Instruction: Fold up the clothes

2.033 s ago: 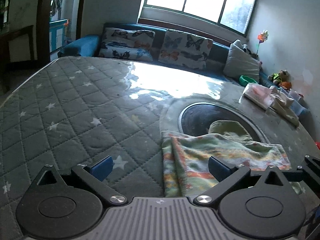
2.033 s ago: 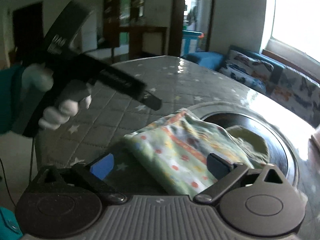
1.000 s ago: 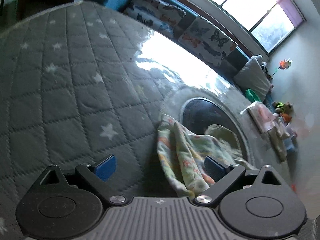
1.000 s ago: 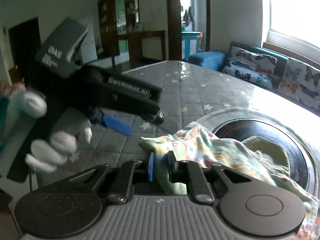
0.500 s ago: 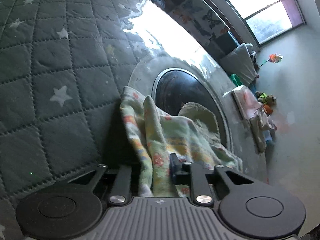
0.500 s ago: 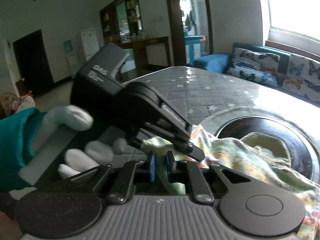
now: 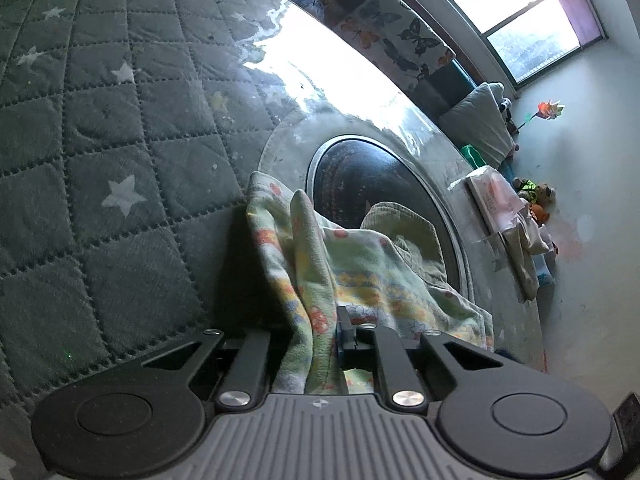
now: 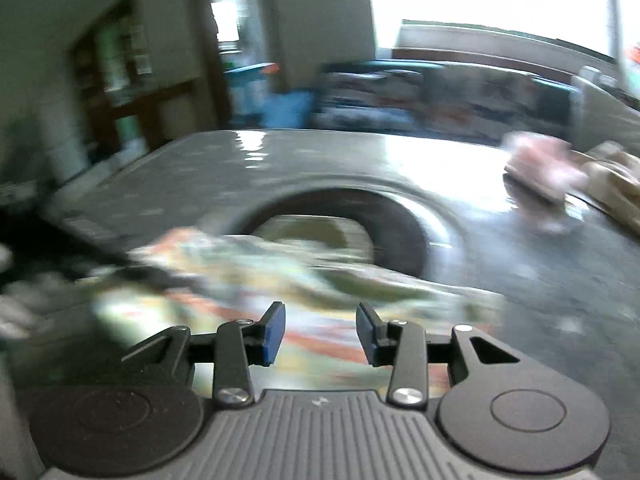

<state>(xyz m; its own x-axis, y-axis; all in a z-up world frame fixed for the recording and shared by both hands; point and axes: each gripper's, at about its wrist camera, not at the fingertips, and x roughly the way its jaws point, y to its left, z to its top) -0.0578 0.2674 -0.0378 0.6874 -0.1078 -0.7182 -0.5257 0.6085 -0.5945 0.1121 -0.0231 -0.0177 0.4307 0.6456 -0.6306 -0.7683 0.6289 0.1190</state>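
A pale green patterned cloth [image 7: 360, 264] lies bunched on the star-quilted table cover [image 7: 100, 140], partly over a dark round inset [image 7: 360, 176]. My left gripper [image 7: 316, 320] is shut on a fold at the cloth's near edge. An olive garment [image 7: 404, 224] lies under the cloth on the inset. In the blurred right wrist view, my right gripper [image 8: 320, 332] hovers over the same cloth [image 8: 248, 268]. Its jaws are opening, with nothing pressed between the blue pads [image 8: 274, 332].
A stack of folded clothes [image 7: 496, 200] sits at the table's far right edge, also seen as a pink blur [image 8: 540, 160]. A sofa with butterfly cushions [image 7: 384, 16] runs behind the table. A gloved hand [image 8: 16, 304] shows blurred at the left edge.
My left gripper went from open to shut on the cloth's edge. My right gripper let go of the cloth, swung to the right, and its jaws parted.
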